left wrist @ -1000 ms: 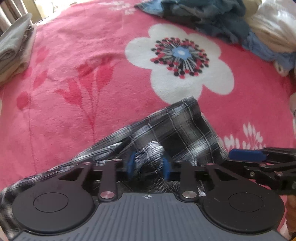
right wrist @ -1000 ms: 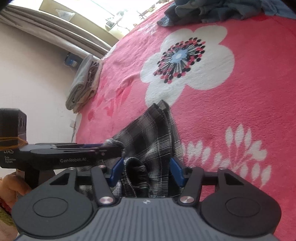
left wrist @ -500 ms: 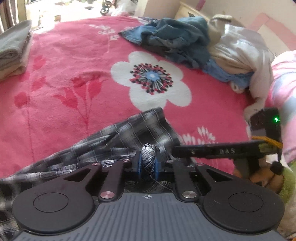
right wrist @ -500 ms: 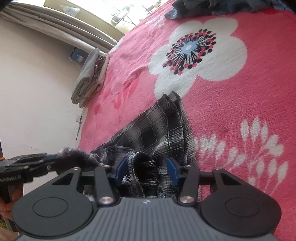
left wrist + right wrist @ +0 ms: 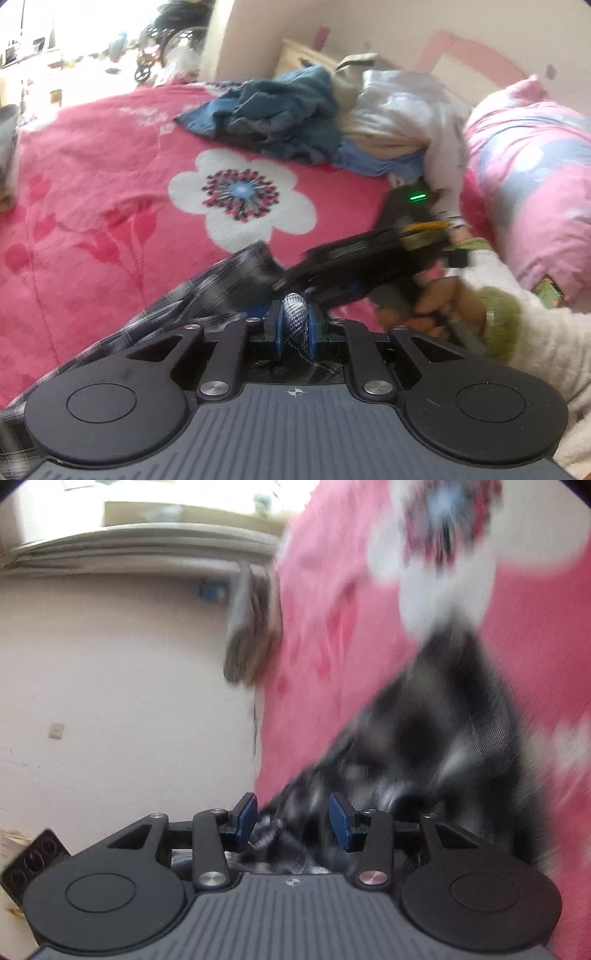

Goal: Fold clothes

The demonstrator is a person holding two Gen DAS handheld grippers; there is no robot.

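Left gripper: the left gripper (image 5: 294, 320) is clamped tight on a bunched fold of the checked shirt (image 5: 225, 284), the blue pads squeezing a roll of black-and-white cloth between them.
Right gripper: the right gripper (image 5: 293, 819) has its jaws closing right now, blue pads apart, with crumpled shirt cloth lying between them; the picture is too blurred to say the pads press on it.
Right gripper from the other side: in the left wrist view the right gripper (image 5: 295, 282) comes in low from the right, just beside the left one, with a green light on its body.
Hand: a hand (image 5: 443, 299) grips its handle, in a fuzzy white sleeve (image 5: 524, 332) with a green cuff.
Shirt: the checked shirt (image 5: 443, 716) lies on the bed, spreading from both grippers out toward the big white flower (image 5: 242, 199); one end trails off to the lower left of the left wrist view.
Containers: I can't pick out any in either view.
Surface: a pink blanket (image 5: 92, 177) with a white flower and red leaf prints covers the bed.
Pile: a heap of blue clothes (image 5: 273, 114) and white cloth (image 5: 402, 110) sits at the far end of the bed, well apart from the shirt.
Pillow: a pink and blue pillow (image 5: 535, 177) lies at the right.
Folded stack: a grey folded bundle (image 5: 251, 627) rests at the bed's edge.
Room: a pale wall (image 5: 129, 683) with a small socket, bright window light beyond, and a headboard (image 5: 295, 59) behind the pile.
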